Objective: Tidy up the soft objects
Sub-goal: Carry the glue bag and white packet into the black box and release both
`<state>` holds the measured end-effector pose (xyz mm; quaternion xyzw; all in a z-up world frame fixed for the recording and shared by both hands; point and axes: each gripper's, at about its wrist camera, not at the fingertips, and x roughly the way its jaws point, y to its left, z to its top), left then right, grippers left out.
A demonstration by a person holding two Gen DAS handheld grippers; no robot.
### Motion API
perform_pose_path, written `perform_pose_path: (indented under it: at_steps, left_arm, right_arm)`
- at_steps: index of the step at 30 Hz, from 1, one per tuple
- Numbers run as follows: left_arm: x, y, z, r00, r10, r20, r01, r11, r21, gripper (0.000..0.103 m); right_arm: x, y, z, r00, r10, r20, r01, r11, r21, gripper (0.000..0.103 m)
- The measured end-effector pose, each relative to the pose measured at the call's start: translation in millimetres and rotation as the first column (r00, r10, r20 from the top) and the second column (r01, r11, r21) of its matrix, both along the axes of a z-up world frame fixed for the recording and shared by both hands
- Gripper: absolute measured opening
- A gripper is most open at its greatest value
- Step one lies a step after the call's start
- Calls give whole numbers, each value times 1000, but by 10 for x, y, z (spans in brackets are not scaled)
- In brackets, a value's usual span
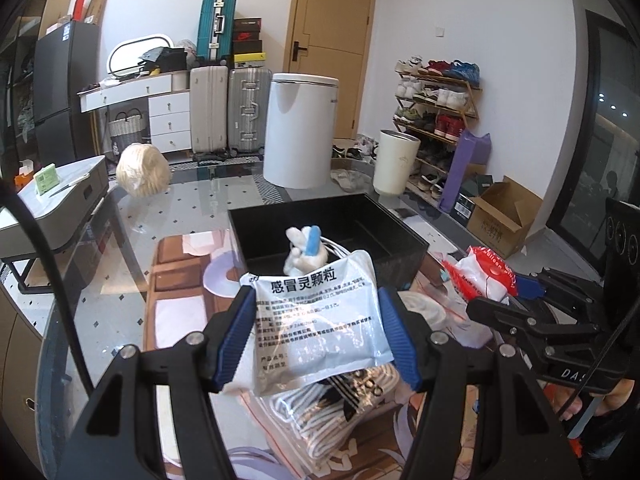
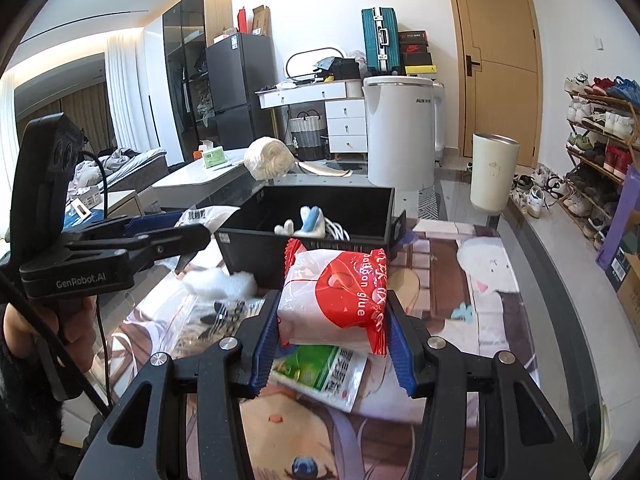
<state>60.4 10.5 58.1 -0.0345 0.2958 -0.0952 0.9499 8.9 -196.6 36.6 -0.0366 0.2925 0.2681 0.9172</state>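
My left gripper [image 1: 318, 332] is shut on a white-blue medicine packet [image 1: 320, 328] with Chinese print, held above the table in front of the black bin [image 1: 400, 256]. My right gripper [image 2: 332, 328] is shut on a red-and-white balloon-glue packet [image 2: 336, 296], also seen in the left wrist view [image 1: 486, 276]. The bin [image 2: 248, 248] holds a small white-and-blue plush toy [image 1: 306, 250] and white cords. A clear zip bag with striped fabric [image 1: 332, 412] lies under the left gripper. A green-and-white packet [image 2: 324, 372] lies on the mat under the right gripper.
A glass table with an anime-print mat [image 2: 460, 320] carries everything. A cream tumbler [image 2: 494, 172] and a ball of cream yarn [image 1: 142, 172] stand at the far side. A white appliance [image 1: 300, 128], suitcases and a shoe rack [image 1: 436, 100] are behind.
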Motion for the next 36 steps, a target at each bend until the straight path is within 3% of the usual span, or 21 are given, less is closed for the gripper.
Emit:
perform_pose_path:
  at_steps: [23,36]
  left_arm:
    - [407,49,100,999,45,13,-45,999,-13,62]
    - [691,82,54,999,38,-12,-38,999,-25,62]
  right_arm:
    - [533,224,345,998,38,45,-38,999,-3,49]
    - [828,357,296,998,50,29,-50,999,-20,49]
